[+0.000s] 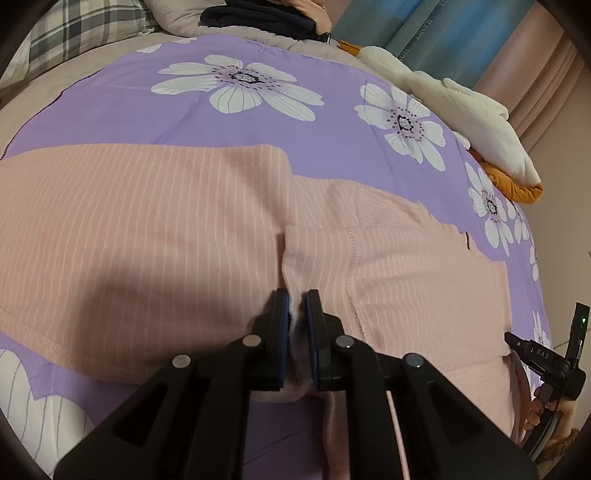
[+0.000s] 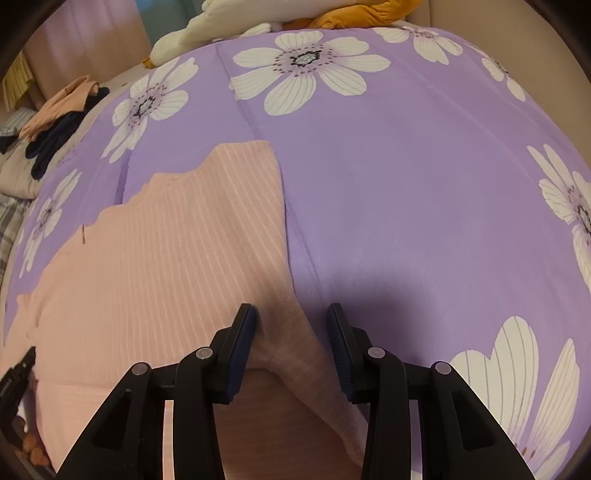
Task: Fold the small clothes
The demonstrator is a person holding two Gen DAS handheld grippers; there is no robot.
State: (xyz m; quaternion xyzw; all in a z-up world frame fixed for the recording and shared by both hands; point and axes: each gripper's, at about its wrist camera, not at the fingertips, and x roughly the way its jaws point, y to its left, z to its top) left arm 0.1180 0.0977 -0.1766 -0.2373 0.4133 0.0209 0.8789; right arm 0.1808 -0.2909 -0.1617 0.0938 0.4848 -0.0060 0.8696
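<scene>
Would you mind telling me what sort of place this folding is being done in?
Most likely a bedroom, with the work done on a bed. A purple flowered bedspread covers a soft surface, a plaid pillow lies at its far end, and a white plush toy rests along the edge by curtains.

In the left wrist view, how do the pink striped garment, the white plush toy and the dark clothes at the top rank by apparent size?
1. pink striped garment, the largest, though it lies nearest the camera.
2. white plush toy.
3. dark clothes, the smallest, but farthest away and cut by the frame edge.
</scene>
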